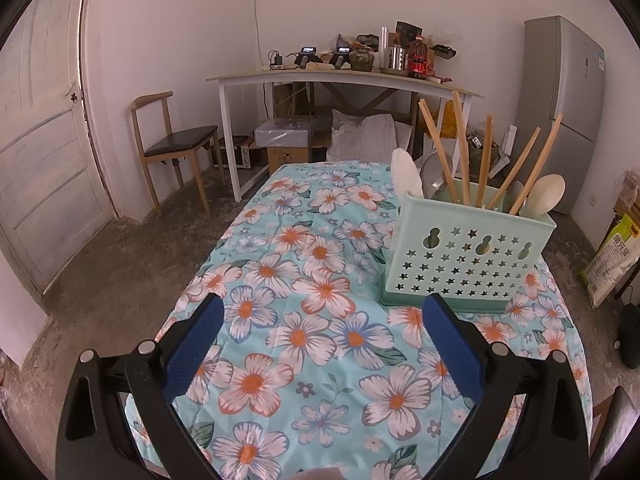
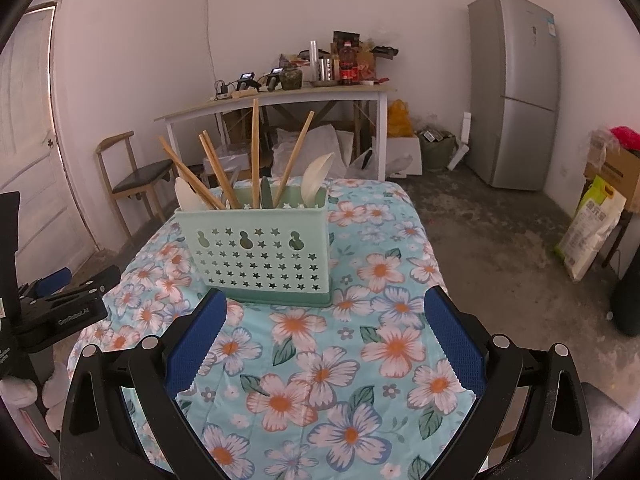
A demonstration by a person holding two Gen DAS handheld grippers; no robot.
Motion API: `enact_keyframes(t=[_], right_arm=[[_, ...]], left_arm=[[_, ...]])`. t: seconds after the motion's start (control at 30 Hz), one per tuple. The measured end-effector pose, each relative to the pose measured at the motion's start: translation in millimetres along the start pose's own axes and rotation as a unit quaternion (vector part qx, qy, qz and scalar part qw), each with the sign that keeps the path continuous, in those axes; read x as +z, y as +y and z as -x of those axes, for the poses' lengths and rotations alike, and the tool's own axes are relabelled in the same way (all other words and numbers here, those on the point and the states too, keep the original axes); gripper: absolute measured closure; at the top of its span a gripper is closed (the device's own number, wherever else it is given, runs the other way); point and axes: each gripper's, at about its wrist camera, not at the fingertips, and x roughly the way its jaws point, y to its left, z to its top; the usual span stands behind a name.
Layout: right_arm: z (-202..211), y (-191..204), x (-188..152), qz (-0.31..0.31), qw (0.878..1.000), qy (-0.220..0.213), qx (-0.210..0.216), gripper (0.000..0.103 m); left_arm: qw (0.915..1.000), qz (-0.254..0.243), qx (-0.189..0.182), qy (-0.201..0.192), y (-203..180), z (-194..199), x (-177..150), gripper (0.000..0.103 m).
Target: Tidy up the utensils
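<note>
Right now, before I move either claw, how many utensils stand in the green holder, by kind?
Wooden chopsticks: 5 that I can tell apart
White spoons: 2
Metal spoons: 2, partly hidden
Total: 9, all standing in the green holder

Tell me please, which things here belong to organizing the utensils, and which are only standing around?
For the job:
- mint-green plastic holder with star holes
- long wooden chopsticks
- white plastic spoons
- open left gripper and open right gripper

Only around:
- floral blue tablecloth
- grey fridge
- wooden chair
- cluttered white table
</note>
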Motion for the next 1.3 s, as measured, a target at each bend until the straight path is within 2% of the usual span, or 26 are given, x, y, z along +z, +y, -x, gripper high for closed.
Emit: enact_keyframes(t=[1.3], right_arm=[[-2.7, 8.4, -0.5, 0.01, 1.0, 0.005, 0.008, 0.008]], left_arm=[[1.0, 0.004, 0.002, -0.001, 1.6, 0.5, -0.4, 0.006]])
